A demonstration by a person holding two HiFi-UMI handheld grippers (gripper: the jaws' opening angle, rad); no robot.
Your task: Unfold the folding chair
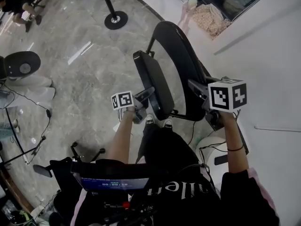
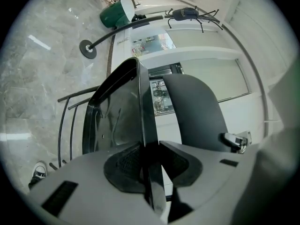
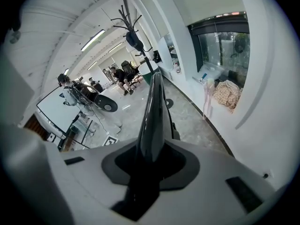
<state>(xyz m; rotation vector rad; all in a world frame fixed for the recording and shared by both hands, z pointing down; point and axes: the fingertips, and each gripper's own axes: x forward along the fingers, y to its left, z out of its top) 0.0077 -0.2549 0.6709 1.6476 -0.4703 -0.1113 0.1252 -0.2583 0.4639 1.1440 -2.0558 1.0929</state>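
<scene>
Folding chair was glossy black, seat and back alike; floor was grey marble, pale veins; left tongs were light grey, pads black, cross-hatched; right tongs showed same grey and black; marker cubes were white with black square patterns; wall white; sleeve black, pink edge; cloth beige check; bin dark green.

The folding chair stands just ahead of the person's shoes. A post's round base lies behind the chair to its left, a heap of cloth behind to its right, and a wall along its right.
</scene>
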